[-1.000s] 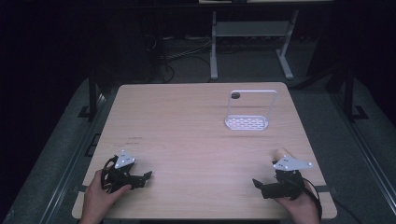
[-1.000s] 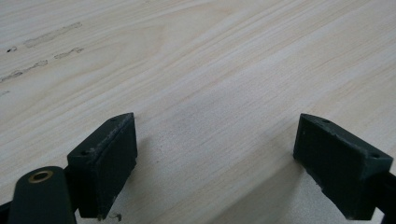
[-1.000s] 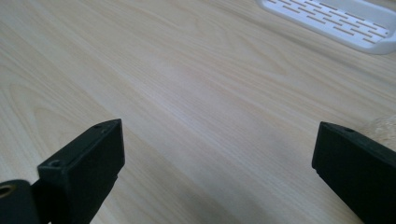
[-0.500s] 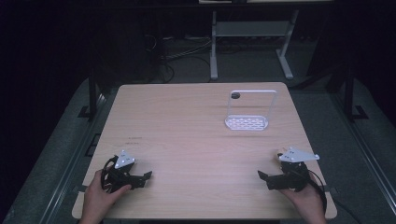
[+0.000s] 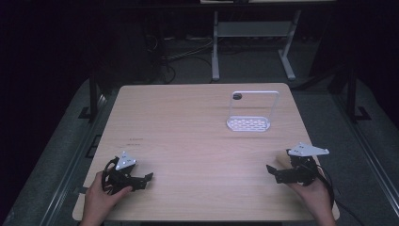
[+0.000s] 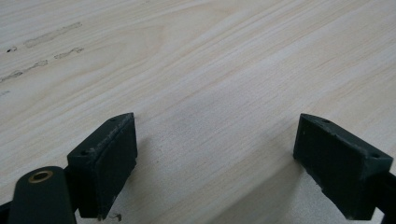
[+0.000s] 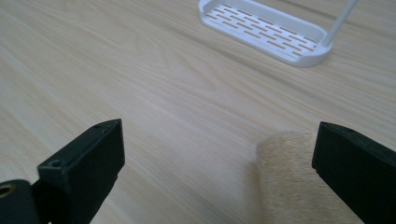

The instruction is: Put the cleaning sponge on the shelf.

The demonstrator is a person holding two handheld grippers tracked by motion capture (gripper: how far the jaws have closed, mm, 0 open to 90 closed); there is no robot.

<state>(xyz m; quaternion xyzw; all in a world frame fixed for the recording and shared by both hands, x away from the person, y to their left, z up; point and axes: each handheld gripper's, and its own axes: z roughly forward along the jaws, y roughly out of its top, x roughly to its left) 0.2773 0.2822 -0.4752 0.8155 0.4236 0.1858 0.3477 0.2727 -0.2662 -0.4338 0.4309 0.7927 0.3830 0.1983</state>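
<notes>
A beige, rough, sponge-like piece [image 7: 292,179] lies on the wooden table [image 5: 188,127], just inside the right-hand jaw of my right gripper [image 7: 219,140]. That gripper is open around it, with bare wood filling the remainder of the gap. In the high view my right gripper [image 5: 274,173] rests near the table's front right, jaws pointing left. My left gripper [image 5: 143,181] sits at the front left, held by a hand. Its jaws are open over bare wood in the left gripper view [image 6: 217,140].
A white slotted tray with a tall wire handle [image 5: 249,123] stands at the back right, also seen as the tray [image 7: 266,30] ahead of the right jaws. A small dark round thing [image 5: 237,96] lies behind it. Faint marks [image 5: 136,140] dot the wood at left.
My right gripper has shifted slightly right and away from the front edge, and its grey plate now covers the beige piece seen beside it a second ago. The left gripper has stayed put.
</notes>
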